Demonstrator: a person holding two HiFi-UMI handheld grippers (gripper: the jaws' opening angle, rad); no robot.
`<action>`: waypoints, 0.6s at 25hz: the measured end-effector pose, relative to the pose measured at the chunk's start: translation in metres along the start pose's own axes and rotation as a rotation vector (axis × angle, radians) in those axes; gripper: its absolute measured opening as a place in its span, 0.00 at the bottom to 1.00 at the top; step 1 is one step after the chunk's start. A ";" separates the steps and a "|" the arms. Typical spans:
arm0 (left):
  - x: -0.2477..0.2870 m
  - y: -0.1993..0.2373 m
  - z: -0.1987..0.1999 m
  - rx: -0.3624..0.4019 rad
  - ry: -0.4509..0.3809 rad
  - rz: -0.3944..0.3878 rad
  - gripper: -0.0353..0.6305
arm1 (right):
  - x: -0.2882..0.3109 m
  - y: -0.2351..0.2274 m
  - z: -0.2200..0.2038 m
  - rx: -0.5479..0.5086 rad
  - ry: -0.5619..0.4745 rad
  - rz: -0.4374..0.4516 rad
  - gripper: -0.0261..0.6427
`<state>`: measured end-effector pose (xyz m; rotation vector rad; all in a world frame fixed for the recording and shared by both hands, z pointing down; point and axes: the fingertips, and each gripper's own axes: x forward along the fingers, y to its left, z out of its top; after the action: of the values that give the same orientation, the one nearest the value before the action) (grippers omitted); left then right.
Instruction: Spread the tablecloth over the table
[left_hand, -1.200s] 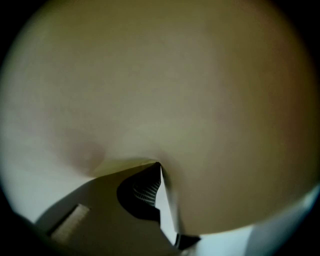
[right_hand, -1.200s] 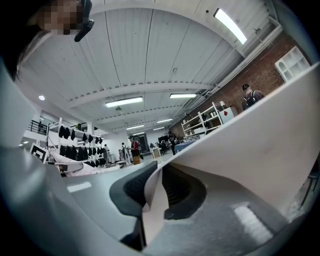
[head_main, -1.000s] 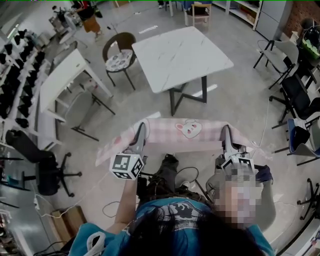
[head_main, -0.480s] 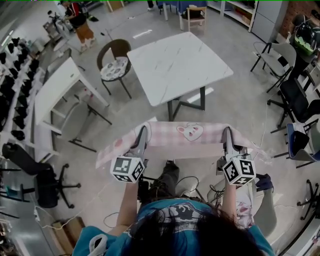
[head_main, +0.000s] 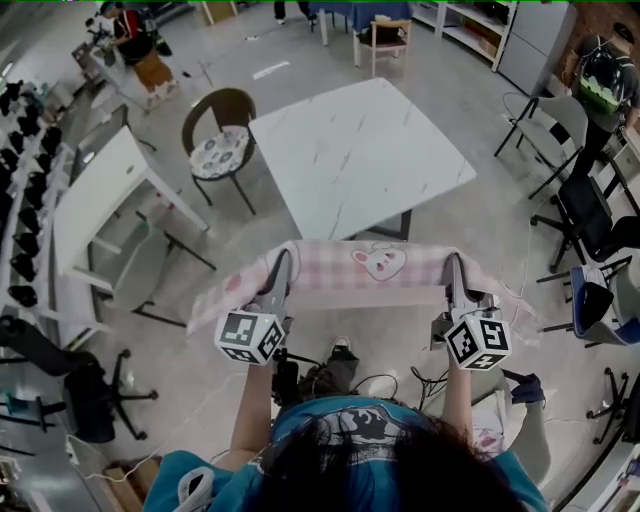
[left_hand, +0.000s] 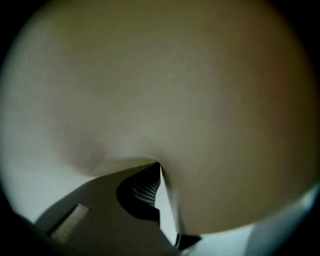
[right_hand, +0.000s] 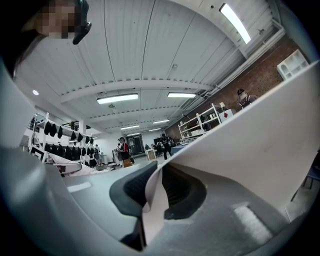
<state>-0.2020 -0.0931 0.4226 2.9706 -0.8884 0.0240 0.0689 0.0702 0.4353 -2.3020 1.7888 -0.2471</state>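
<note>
Left tool (head_main: 281, 268) and right tool (head_main: 452, 270) each clamp the tablecloth (head_main: 345, 285) edge, well apart, so the cloth stretches flat for laying. It sits at frame centre, just below the bench (head_main: 360, 150) and not yet over it.

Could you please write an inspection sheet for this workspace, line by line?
surface: white marble-look table, top bare.
job's things: pink checked tablecloth with a rabbit print, held stretched in the air, not yet on the table.
clutter: nothing seen on the table.
grippers: left gripper and right gripper each shut on the tablecloth.
cables: loose cables on the floor below the grippers.
surroundings: round-backed chair beside the table, long white table at left, black chairs at right, people far off.
</note>
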 end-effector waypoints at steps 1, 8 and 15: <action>0.006 0.008 0.001 -0.006 -0.004 -0.005 0.12 | 0.010 0.002 0.001 0.003 0.000 -0.003 0.09; 0.042 0.054 0.007 -0.039 -0.029 -0.044 0.12 | 0.063 0.012 0.000 -0.001 0.012 -0.018 0.09; 0.074 0.070 0.026 -0.009 -0.057 -0.100 0.12 | 0.085 0.013 0.020 -0.044 -0.009 -0.029 0.09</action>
<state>-0.1784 -0.1932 0.4007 3.0175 -0.7417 -0.0679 0.0829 -0.0143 0.4122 -2.3562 1.7755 -0.2033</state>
